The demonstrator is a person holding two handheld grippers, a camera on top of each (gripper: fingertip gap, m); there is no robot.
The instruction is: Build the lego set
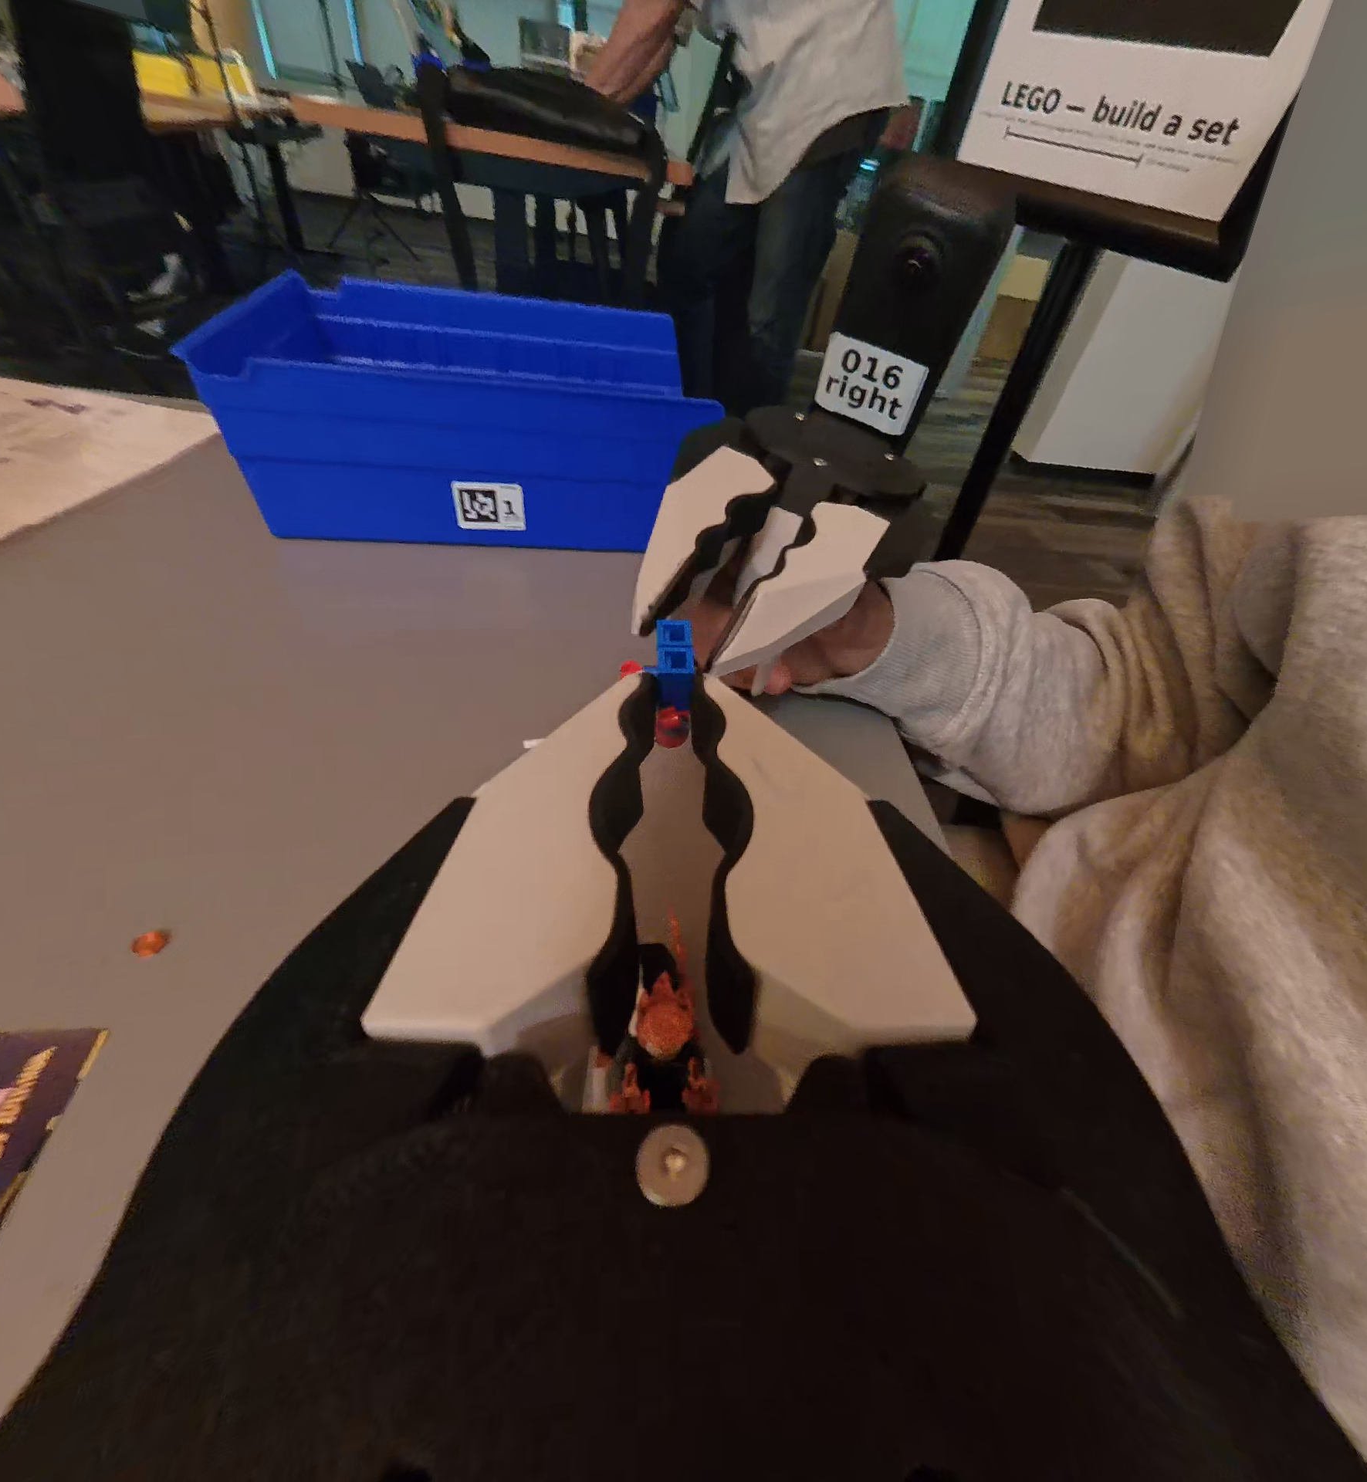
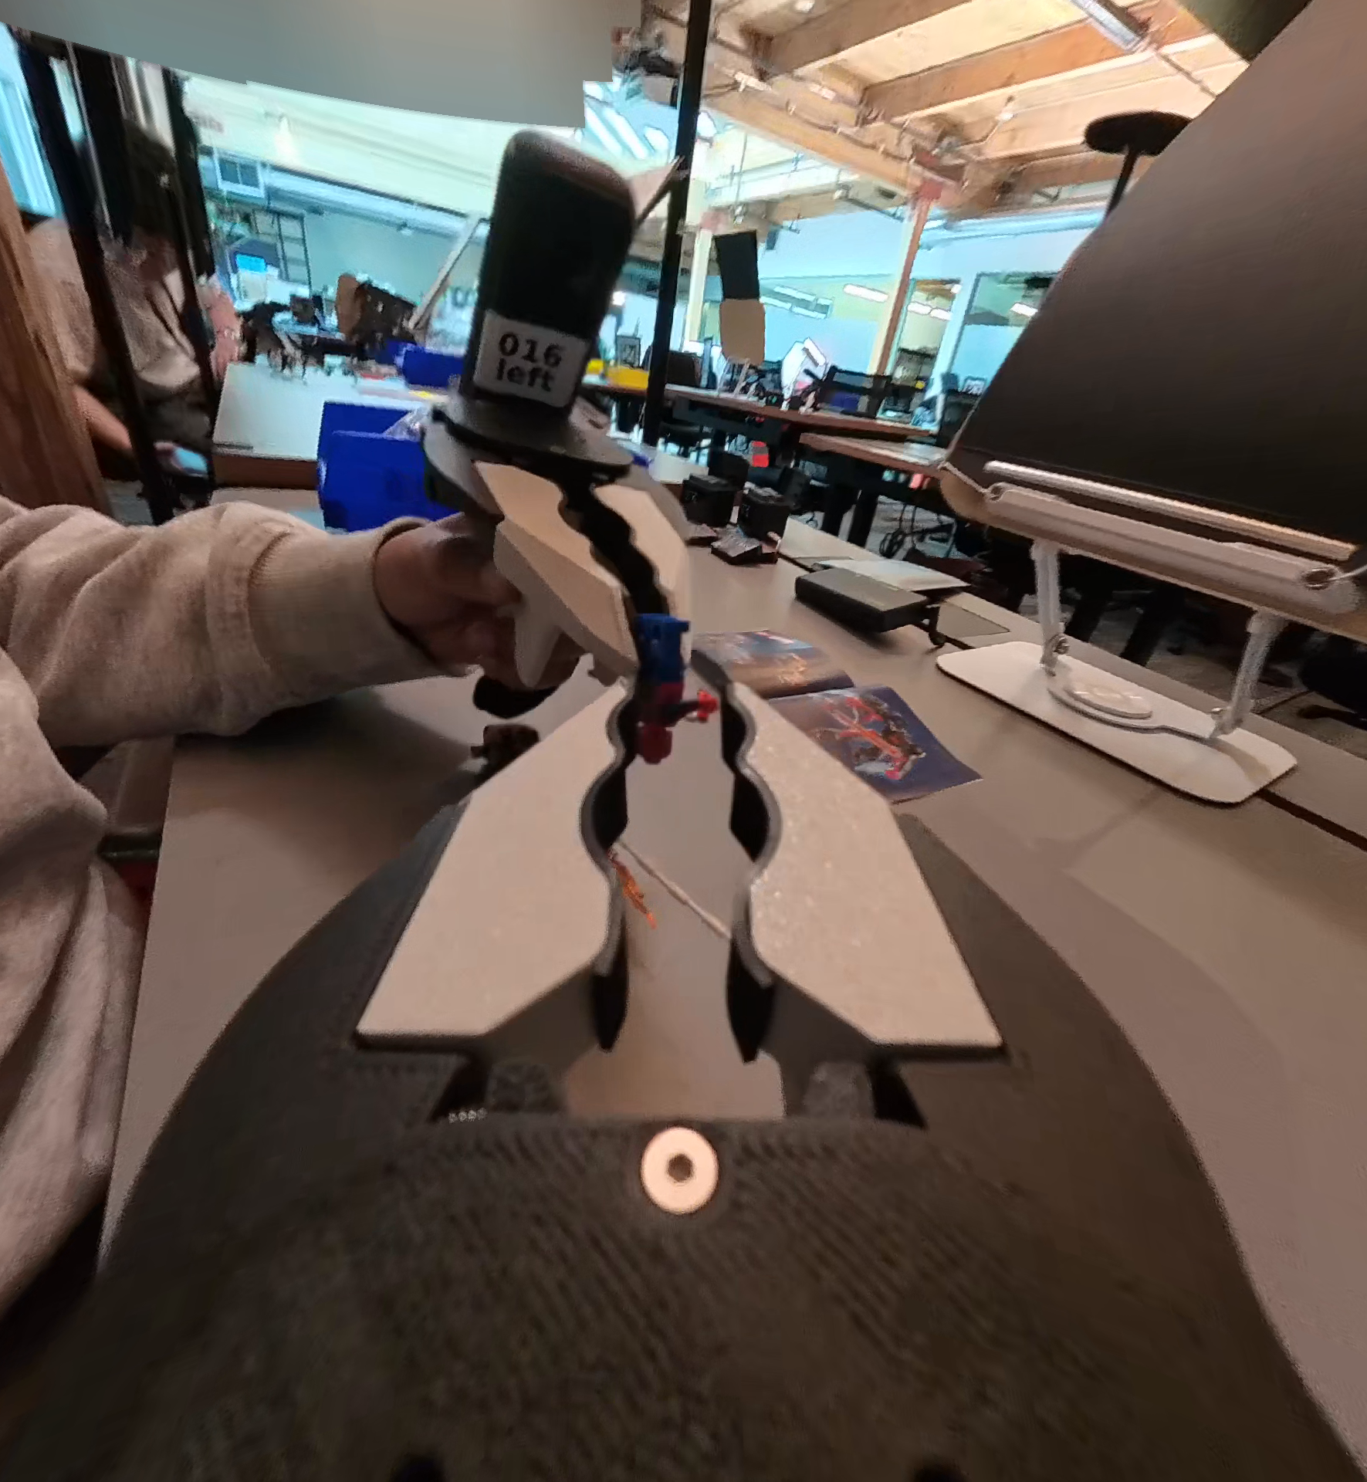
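Now pinching a small blue-and-red lego figure (image 1: pixel 673 682) right at the tips of the left gripper (image 1: pixel 673 691), held up off the grey table (image 1: pixel 263 722). Closing in from just ahead and to the right with the right gripper (image 1: pixel 708 641) — fingers slightly spread, not clamped on anything. Looks tiny and light, hard plastic, likely slippery between the pads, with thin red limbs that could pop off. Best taken by the blocky blue legs, not the arms. Orange flame figure (image 1: pixel 660 1034) down on the table, behind the fingertips — blue bin (image 1: pixel 455 417) well ahead.
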